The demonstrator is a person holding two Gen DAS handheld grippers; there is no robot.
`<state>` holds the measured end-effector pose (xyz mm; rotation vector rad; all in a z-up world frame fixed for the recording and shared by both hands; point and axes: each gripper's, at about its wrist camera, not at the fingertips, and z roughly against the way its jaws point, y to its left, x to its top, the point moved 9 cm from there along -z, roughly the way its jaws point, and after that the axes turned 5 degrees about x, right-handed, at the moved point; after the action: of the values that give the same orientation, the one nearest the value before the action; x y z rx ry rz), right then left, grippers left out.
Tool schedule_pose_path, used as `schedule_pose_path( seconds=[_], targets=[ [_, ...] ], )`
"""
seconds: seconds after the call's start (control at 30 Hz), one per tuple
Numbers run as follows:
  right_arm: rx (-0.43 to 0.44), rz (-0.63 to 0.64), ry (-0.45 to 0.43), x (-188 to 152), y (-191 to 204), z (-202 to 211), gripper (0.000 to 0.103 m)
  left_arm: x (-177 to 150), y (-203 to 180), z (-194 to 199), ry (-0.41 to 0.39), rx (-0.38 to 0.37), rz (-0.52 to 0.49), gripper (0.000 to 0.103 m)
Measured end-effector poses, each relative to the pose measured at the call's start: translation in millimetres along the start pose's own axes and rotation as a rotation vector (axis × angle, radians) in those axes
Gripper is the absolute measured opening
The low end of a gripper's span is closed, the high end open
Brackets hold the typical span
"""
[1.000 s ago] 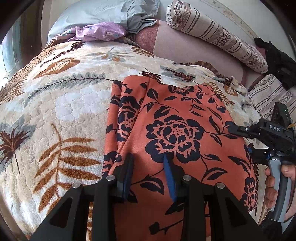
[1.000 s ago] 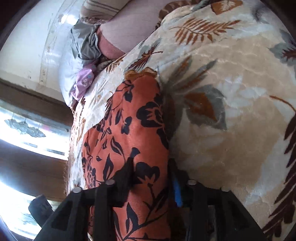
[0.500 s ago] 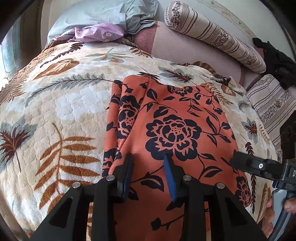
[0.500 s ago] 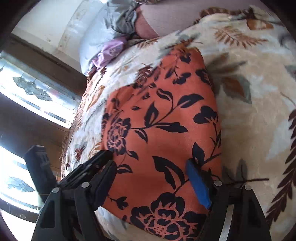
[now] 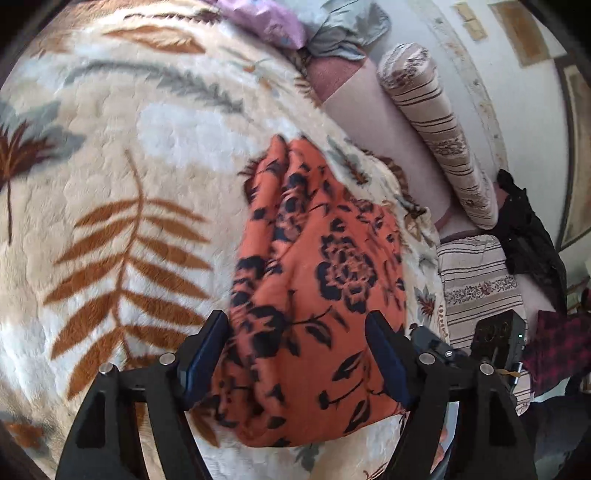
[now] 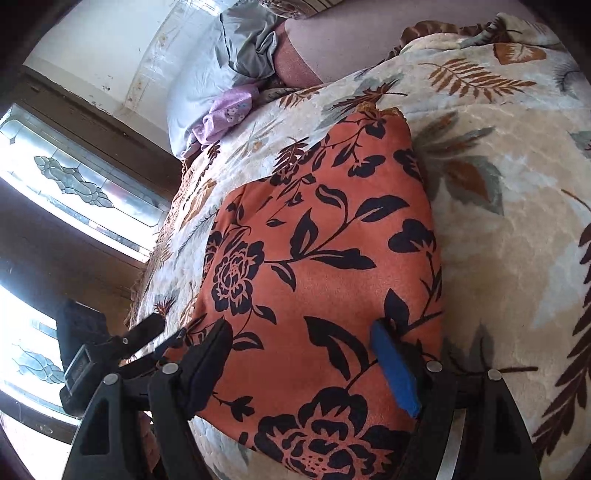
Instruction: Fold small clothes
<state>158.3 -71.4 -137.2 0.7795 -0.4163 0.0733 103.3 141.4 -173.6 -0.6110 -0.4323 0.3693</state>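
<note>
An orange garment with a black flower print [image 5: 314, 280] lies folded flat on the leaf-patterned blanket [image 5: 122, 177]; it also shows in the right wrist view [image 6: 325, 266]. My left gripper [image 5: 299, 347] is open, its jaws spread wide above the garment's near edge, holding nothing. My right gripper [image 6: 303, 350] is open too, jaws wide over the garment's near end, empty. The left gripper's body [image 6: 99, 354] shows at the lower left of the right wrist view, and the right gripper's body [image 5: 495, 336] at the lower right of the left wrist view.
A lilac garment [image 5: 258, 18] and grey bedding [image 5: 343, 29] lie at the head of the bed. Striped bolster pillows [image 5: 439, 129] and dark clothes [image 5: 528, 229] lie to the right. A window [image 6: 74, 184] is beside the bed.
Both grippers have opened from shut and let go of the garment. The left gripper has swung and tilted to the left; the garment now lies loose on the blanket.
</note>
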Motion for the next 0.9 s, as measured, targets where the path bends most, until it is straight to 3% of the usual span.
schedule_pose_path(
  seconds=[0.03,0.13,0.2,0.27,0.37,0.47,0.5,0.53,0.57,0.73,0.77,0.8,0.83,0.9],
  targets=[
    [0.004,-0.002,-0.002,0,0,0,0.08,-5,9,-6,0.043,-0.008,0.042,0.055],
    [0.024,-0.004,-0.011,-1,-1,1,0.08,-9,20,-7,0.078,-0.061,0.121,0.026],
    [0.034,-0.008,-0.016,-1,-1,2,0.08,-11,16,-1,0.053,-0.042,0.092,0.024],
    [0.041,-0.011,-0.014,-2,-1,2,0.08,-16,18,-14,0.073,0.019,0.055,0.025],
    [0.056,-0.014,-0.014,-1,-2,2,0.08,-14,16,-11,0.103,0.013,0.077,0.029],
    [0.079,-0.025,-0.017,-1,-3,3,0.08,1,-1,10,0.044,0.052,0.012,0.03],
    [0.086,-0.027,-0.016,-2,-4,3,0.08,10,-7,16,0.028,0.036,0.002,0.039],
    [0.091,-0.028,-0.017,-2,-4,4,0.08,19,-14,20,0.009,0.019,-0.01,0.057],
    [0.096,-0.028,-0.019,-2,-4,4,0.08,32,-19,22,-0.016,0.009,-0.023,0.063],
    [0.11,-0.019,-0.022,-3,-5,6,0.08,81,-38,-17,-0.008,0.017,-0.083,0.065],
    [0.117,-0.022,-0.021,-4,-5,6,0.08,85,-28,-34,0.021,0.056,-0.069,0.059],
    [0.127,-0.028,-0.02,-4,-6,7,0.08,85,-13,-53,0.079,0.095,-0.02,0.025],
    [0.137,-0.035,-0.02,-4,-7,8,0.08,83,-3,-68,0.123,0.072,0.026,0.016],
    [0.158,-0.048,-0.017,-4,-9,10,0.08,85,3,-61,0.091,-0.001,0.108,0.016]
  ],
)
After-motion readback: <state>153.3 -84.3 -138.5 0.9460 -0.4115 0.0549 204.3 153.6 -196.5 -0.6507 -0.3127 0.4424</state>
